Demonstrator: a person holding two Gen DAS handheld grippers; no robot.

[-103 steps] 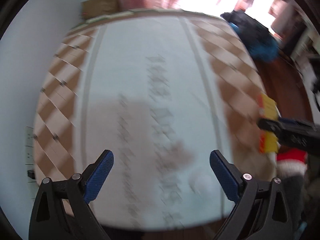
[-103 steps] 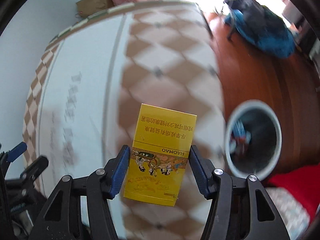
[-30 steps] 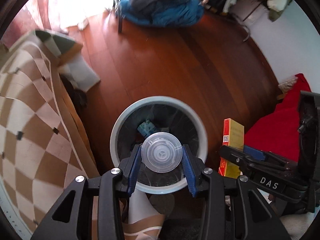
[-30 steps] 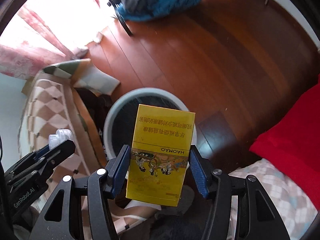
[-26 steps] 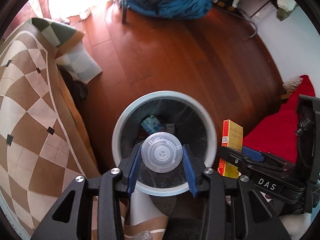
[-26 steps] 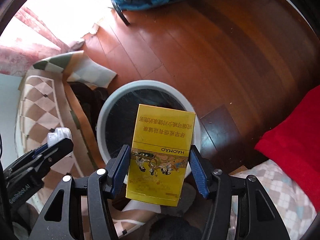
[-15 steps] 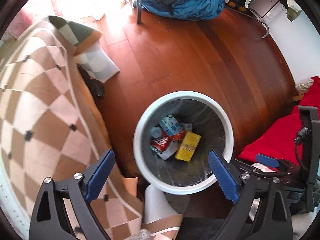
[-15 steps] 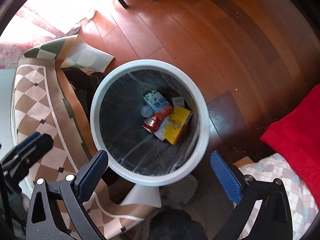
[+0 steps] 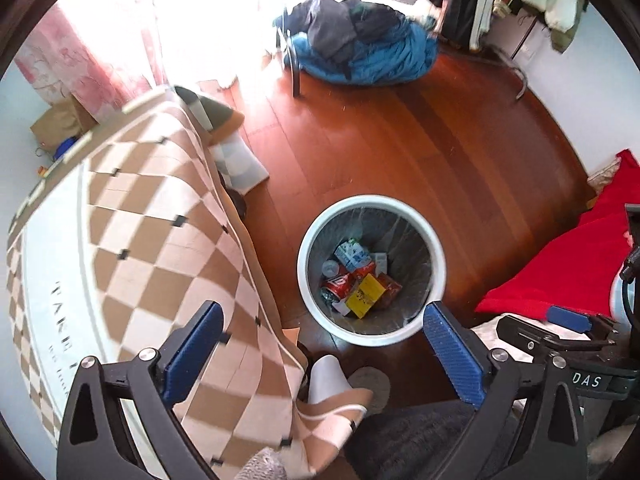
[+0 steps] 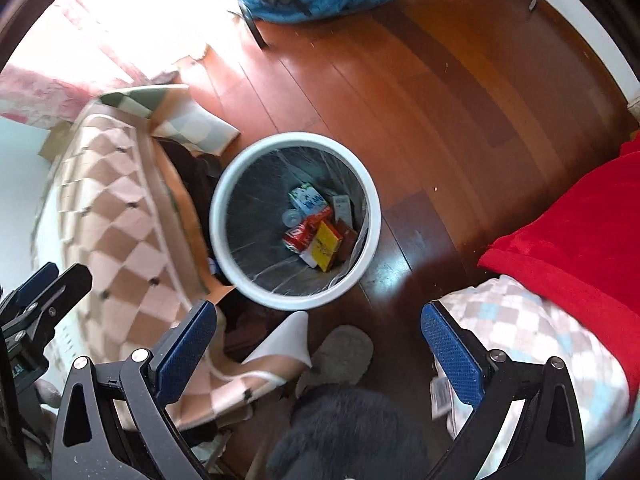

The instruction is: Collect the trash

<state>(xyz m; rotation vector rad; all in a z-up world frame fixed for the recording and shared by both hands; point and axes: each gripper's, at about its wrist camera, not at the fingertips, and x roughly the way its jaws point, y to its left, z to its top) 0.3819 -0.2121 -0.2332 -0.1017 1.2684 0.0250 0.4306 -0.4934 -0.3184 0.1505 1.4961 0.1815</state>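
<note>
A white round trash bin (image 9: 372,201) with a clear liner stands on the wood floor; it also shows in the right wrist view (image 10: 294,138). Inside lie the yellow box (image 9: 363,295) (image 10: 326,246), a red can (image 9: 338,283) (image 10: 301,235), a blue-and-white carton (image 9: 352,255) (image 10: 307,198) and the clear plastic lid (image 9: 330,268). My left gripper (image 9: 322,352) is open and empty, above and in front of the bin. My right gripper (image 10: 318,350) is open and empty, also above the bin's near side.
A table with a brown checkered cloth (image 9: 132,240) hangs at the left of the bin. A red blanket (image 10: 576,224) lies to the right. A blue bundle of clothes (image 9: 360,48) sits at the far side of the floor. A grey slipper (image 10: 340,354) lies near the bin.
One second ago my left gripper held the clear lid and my right held the yellow box over the bin. Both have opened, the items lie in the bin, and both grippers have pulled back.
</note>
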